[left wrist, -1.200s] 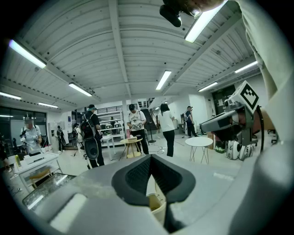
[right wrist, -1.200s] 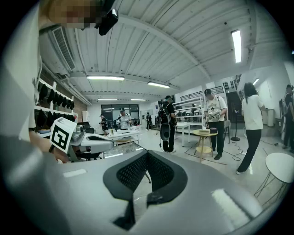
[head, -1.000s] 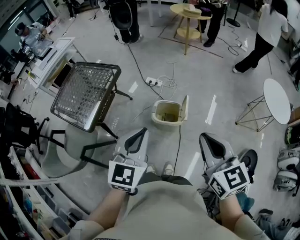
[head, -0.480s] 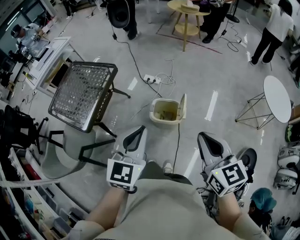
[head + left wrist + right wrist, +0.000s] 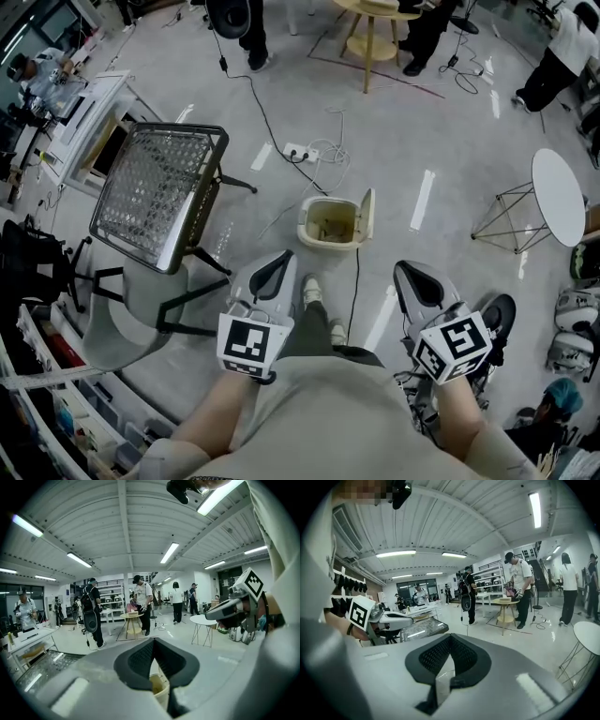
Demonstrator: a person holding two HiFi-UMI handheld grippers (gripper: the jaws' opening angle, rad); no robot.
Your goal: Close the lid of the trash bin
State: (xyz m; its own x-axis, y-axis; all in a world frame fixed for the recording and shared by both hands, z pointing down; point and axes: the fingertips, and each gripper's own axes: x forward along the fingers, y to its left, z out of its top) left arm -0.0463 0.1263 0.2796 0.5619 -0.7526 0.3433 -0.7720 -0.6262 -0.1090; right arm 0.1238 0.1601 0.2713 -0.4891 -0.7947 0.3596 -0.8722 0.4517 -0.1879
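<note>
**Trash bin open on the floor, both grippers empty**

Nearest to the person, the left gripper [image 5: 283, 259] and the right gripper [image 5: 403, 272] are held side by side above the floor [image 5: 441, 141], well apart from each other. In the left gripper view, the fingers [image 5: 131, 663] are closed with the tips together and hold nothing. The right gripper view shows the same: fingers [image 5: 474, 662] closed tip to tip, with nothing gripped. One shoe [image 5: 311, 289] of the person shows between the two grippers.

Just ahead, the trash bin [image 5: 328, 225] stands on the floor, apart from both grippers. Its lid [image 5: 368, 212] is open and stands upright at the right side of the bin. A black cable [image 5: 357, 281] runs on the floor from the bin toward the person.

To the left of the bin is a chair [image 5: 155, 192] with a mesh seat, and the seat is tilted. Behind the bin lies a power strip [image 5: 298, 150]. A white round table [image 5: 560, 195] is far to the right. A wooden table [image 5: 373, 42], with people near it, is at the far end
</note>
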